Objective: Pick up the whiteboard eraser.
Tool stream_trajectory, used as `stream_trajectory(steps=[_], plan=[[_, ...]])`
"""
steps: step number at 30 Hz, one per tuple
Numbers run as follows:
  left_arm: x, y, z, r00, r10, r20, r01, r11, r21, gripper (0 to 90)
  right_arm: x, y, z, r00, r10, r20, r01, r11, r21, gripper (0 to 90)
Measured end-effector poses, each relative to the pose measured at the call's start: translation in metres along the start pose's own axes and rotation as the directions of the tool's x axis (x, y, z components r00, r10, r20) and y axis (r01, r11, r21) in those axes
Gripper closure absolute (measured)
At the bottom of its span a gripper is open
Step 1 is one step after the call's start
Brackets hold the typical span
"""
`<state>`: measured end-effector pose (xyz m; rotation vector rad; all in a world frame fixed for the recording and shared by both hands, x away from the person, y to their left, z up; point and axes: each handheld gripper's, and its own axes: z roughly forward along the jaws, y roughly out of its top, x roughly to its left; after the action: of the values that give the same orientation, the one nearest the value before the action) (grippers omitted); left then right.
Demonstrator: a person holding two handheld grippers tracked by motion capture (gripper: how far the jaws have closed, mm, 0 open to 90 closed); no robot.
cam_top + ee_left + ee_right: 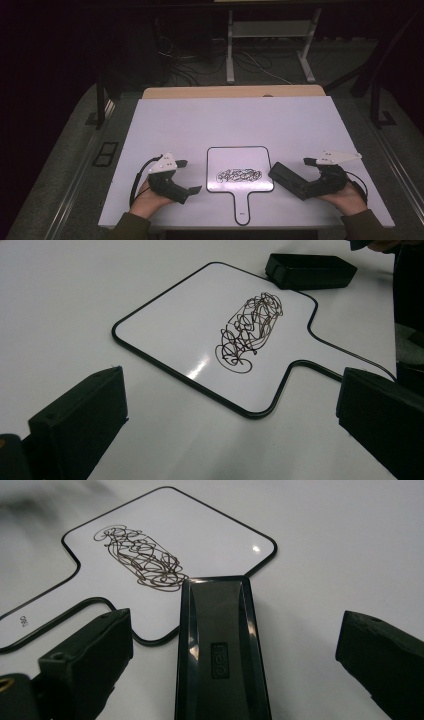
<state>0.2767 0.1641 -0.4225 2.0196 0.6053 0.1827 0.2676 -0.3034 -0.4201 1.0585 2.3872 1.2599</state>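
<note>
Nothing on the whiteboard (240,165) had been wiped: its dark scribble (239,175) sat whole, so by my reading the erasing lay ahead of you. Your right claw (235,645) stood spread around the black eraser (289,180), just beside the board, unpinched. Your left claw (230,425) was spread, empty. White counter (240,120), dark room, cables on the floor behind

The eraser's (220,660) near end ran off the bottom edge at 6 o'clock in the right gripper view; the small print on the whiteboard's (23,621) handle was too small to read
</note>
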Motion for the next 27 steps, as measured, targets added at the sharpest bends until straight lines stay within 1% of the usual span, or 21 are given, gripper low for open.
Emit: stream_trajectory(steps=[9, 10, 13, 14, 17, 21, 23, 25, 26, 27], plan=[[0.002, -0.001, -0.001, 1.0000, 0.002, -0.006, -0.002, 1.0000, -0.002, 0.0, 0.001, -0.001, 0.004, 1.0000, -0.007, 0.004, 0.007, 0.999, 0.040, 0.8], [0.002, -0.001, -0.001, 1.0000, 0.001, -0.004, -0.001, 1.0000, -0.002, 0.0, 0.002, -0.001, 0.006, 1.0000, -0.007, 0.005, 0.006, 0.999, 0.051, 0.8], [0.001, -0.001, 0.000, 1.0000, 0.000, -0.001, 0.000, 1.0000, -0.002, 0.0, 0.003, -0.001, 0.007, 1.0000, -0.005, 0.008, 0.004, 0.998, 0.063, 0.8], [0.000, -0.001, 0.000, 1.0000, 0.003, 0.000, -0.003, 1.0000, 0.000, 0.0, 0.003, -0.001, 0.009, 0.9999, -0.009, 0.013, 0.008, 0.997, 0.076, 0.9], [0.000, -0.001, 0.000, 1.0000, 0.000, 0.000, 0.000, 1.0000, 0.001, 0.0, 0.003, -0.001, 0.011, 0.9997, -0.019, 0.017, 0.018, 0.996, 0.085, 0.9], [0.001, -0.002, -0.001, 1.0000, 0.000, -0.002, 0.000, 1.0000, 0.003, 0.0, 0.005, -0.002, 0.016, 0.9994, -0.030, 0.016, 0.028, 0.992, 0.120, 0.9], [0.001, -0.003, -0.001, 1.0000, -0.001, -0.001, 0.001, 1.0000, 0.006, 0.0, 0.006, -0.002, 0.017, 0.9994, -0.029, 0.020, 0.026, 0.992, 0.123, 1.0], [0.000, -0.003, 0.000, 1.0000, -0.002, 0.001, 0.002, 1.0000, 0.004, 0.0, 0.006, -0.002, 0.019, 0.9990, -0.038, 0.024, 0.034, 0.990, 0.140, 1.0], [0.000, -0.002, 0.000, 1.0000, 0.002, 0.002, -0.002, 1.0000, 0.008, 0.0, 0.007, -0.002, 0.022, 0.9984, -0.045, 0.033, 0.039, 0.987, 0.158, 1.1], [0.000, -0.003, 0.001, 1.0000, 0.000, 0.003, 0.000, 1.0000, 0.008, 0.0, 0.007, -0.002, 0.023, 0.9984, -0.045, 0.034, 0.039, 0.985, 0.165, 6.0]])
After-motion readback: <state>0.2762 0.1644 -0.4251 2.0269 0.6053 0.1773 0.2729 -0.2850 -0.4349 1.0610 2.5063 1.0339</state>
